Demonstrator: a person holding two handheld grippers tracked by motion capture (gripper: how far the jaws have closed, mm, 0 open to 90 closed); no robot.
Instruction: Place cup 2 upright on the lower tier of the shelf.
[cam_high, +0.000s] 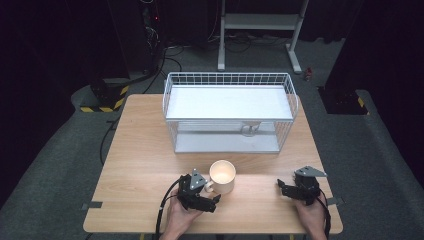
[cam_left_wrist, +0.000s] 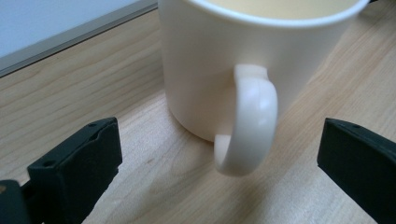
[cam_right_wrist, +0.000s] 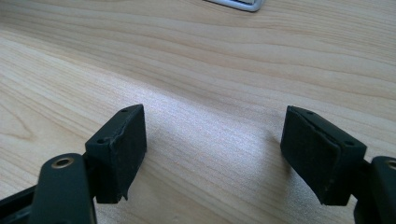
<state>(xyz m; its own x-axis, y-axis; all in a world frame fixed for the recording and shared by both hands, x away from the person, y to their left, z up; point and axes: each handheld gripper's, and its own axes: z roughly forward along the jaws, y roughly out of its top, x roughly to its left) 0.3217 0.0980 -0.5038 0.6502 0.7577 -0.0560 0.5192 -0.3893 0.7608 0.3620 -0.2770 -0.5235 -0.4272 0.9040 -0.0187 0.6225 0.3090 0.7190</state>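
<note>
A cream mug stands upright on the wooden table, near the front and a little left of the middle. Its handle points toward my left gripper. In the left gripper view the mug is very close, and the left gripper is open, one jaw on each side of the handle and neither touching it. My right gripper rests low near the table's front right, apart from the mug. The right gripper is open, with bare wood between its pads.
A white wire rack with a flat shelf stands at the back middle of the table, just behind the mug; its base edge lies close by. Dark floor, cables and a metal stand lie beyond the table's far edge.
</note>
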